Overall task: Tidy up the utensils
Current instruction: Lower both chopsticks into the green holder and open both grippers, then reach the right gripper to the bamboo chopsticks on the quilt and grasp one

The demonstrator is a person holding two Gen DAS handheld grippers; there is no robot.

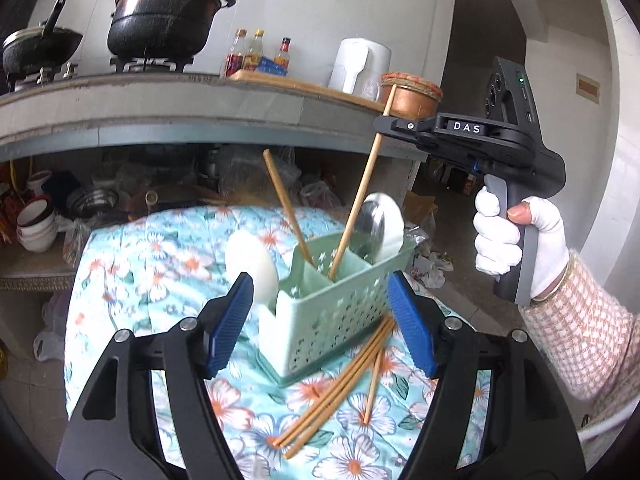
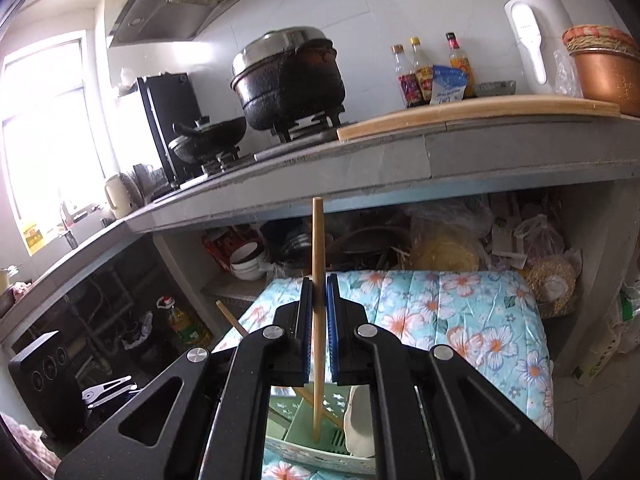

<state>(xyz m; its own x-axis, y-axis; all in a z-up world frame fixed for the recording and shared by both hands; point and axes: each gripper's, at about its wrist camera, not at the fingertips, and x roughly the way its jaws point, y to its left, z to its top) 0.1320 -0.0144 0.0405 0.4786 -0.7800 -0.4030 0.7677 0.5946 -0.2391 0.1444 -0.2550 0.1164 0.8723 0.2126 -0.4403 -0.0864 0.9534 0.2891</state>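
Observation:
A pale green slotted utensil basket (image 1: 320,316) stands on a floral cloth (image 1: 132,280). In it lean one wooden chopstick (image 1: 288,208), a white spoon (image 1: 252,264) and a metal spoon (image 1: 372,224). Several loose chopsticks (image 1: 340,384) lie on the cloth in front of the basket. My left gripper (image 1: 320,316) is open, its blue pads on either side of the basket's near end without touching it. My right gripper (image 2: 319,312) is shut on a chopstick (image 2: 318,264); that chopstick (image 1: 360,196) is held upright with its lower tip inside the basket (image 2: 296,420).
A grey counter (image 1: 120,104) overhangs the cloth, carrying a black pot (image 1: 160,20), a wok (image 1: 40,44), sauce bottles (image 1: 256,54), a white kettle (image 1: 360,64) and a copper pot (image 1: 412,96). Bowls (image 1: 36,224) and bags crowd the shelf beneath. A gloved hand (image 1: 516,240) holds the right gripper.

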